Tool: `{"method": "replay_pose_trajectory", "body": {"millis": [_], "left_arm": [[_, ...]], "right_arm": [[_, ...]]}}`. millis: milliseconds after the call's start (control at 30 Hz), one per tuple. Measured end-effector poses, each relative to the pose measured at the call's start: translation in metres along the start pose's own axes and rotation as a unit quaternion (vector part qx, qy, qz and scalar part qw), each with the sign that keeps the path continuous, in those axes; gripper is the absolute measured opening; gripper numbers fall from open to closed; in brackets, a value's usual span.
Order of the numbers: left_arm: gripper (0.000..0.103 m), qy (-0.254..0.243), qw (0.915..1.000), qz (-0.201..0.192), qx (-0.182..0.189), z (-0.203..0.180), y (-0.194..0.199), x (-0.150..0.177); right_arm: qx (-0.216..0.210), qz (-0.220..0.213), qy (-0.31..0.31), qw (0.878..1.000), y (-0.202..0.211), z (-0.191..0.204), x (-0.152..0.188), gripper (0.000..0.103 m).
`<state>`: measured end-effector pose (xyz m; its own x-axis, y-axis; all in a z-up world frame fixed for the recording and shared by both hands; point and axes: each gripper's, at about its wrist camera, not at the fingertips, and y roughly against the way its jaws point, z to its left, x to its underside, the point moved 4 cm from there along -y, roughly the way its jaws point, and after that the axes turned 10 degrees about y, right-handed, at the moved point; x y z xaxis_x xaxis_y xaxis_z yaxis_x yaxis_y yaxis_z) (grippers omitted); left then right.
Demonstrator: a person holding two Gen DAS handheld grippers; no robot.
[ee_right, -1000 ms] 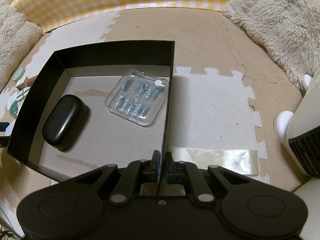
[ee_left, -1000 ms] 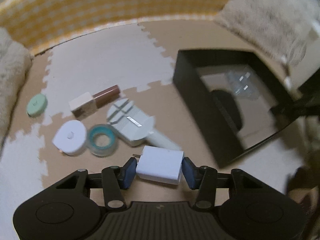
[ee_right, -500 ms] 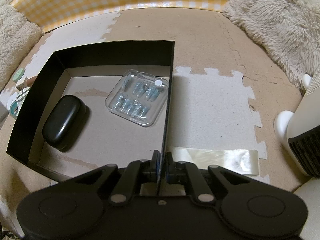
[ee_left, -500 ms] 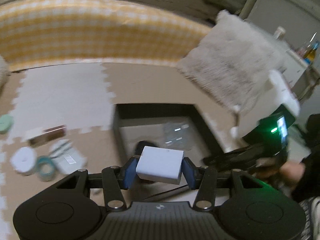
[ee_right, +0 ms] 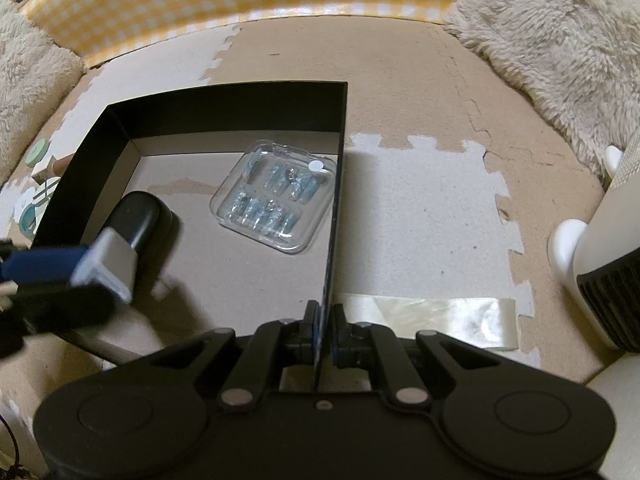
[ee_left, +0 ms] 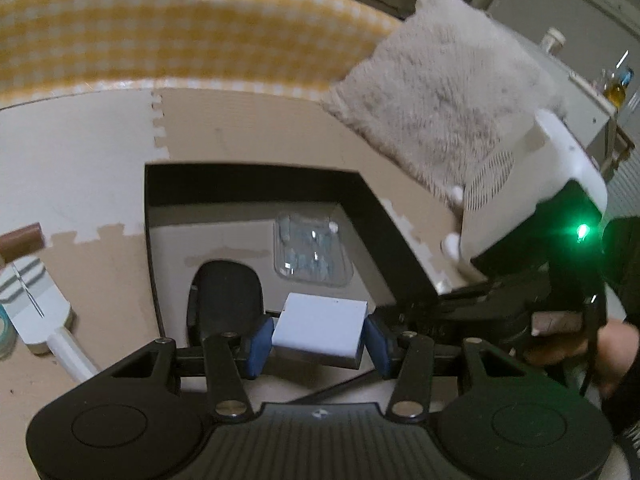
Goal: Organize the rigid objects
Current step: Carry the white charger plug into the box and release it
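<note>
**Now: white adapter held over the box, right claw steadying the wall**

Currently the left claw (ee_left: 319, 340) is closed to the width of the white charger block (ee_left: 320, 330) and grips it by its two opposite flat sides, one blue pad on each. The block hangs above the near part of the black box (ee_left: 248, 188), not touching the box floor as far as the views show. Its prongs appear to point down in the right wrist view, though blur makes this uncertain.

Handling judgement: the block is rigid, smooth plastic, probably light. The flat parallel sides are the correct hold; the smooth faces could slip if the grip loosens early.

Just ahead of the left claw, to its left, lies the black oval case (ee_left: 228, 300) on the box floor. Further ahead, slightly right, lies the clear blister tray (ee_left: 310, 252) of small blue items. The bare floor between them, directly beneath and ahead of the claw, is the likely set-down spot.

The right claw (ee_right: 323, 330) is nearly fully closed, pinching the thin right-hand wall of the box at its near end. It carries nothing else. This hold likely keeps the box from sliding.

Outside the box, left of the left claw, other items wait on the foam floor mat (ee_left: 80, 160).
</note>
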<state>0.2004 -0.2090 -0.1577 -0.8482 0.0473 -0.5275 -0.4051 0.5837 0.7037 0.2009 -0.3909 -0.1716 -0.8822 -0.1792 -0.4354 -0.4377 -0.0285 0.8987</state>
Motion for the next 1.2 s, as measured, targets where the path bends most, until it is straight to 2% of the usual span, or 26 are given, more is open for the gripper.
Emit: {"method": "replay_pose_trajectory", "body": {"millis": [167,267,467,567,800,1033,1200], "left_arm": [[0.053,-0.006,1.0,0.003,-0.007,0.003,-0.002,0.002],[0.07,-0.01,0.9999,0.008,-0.008,0.002,0.0,0.002],[0.074,-0.008,0.9996,0.025,-0.006,0.002,0.003,0.005],[0.08,0.003,0.9995,0.03,-0.002,0.004,0.005,0.005],[0.088,0.008,0.9996,0.026,0.002,0.002,0.012,0.003],[0.096,0.004,1.0,0.007,-0.004,-0.002,0.026,-0.004],[0.103,-0.015,0.9989,-0.039,-0.019,-0.005,0.047,-0.02]], "right_arm": [[-0.001,0.0,-0.002,1.0,0.0,0.0,0.0,0.007],[-0.001,0.0,-0.002,1.0,0.0,0.0,-0.001,0.007],[-0.001,0.0,-0.003,1.0,0.0,0.0,0.0,0.007],[-0.001,0.0,-0.002,1.0,0.0,0.0,0.0,0.007],[-0.001,-0.001,-0.002,1.0,0.0,0.0,0.0,0.007],[-0.001,0.0,-0.002,1.0,0.0,0.0,0.0,0.007],[-0.001,-0.001,-0.002,1.0,0.0,0.001,-0.001,0.007]]}}
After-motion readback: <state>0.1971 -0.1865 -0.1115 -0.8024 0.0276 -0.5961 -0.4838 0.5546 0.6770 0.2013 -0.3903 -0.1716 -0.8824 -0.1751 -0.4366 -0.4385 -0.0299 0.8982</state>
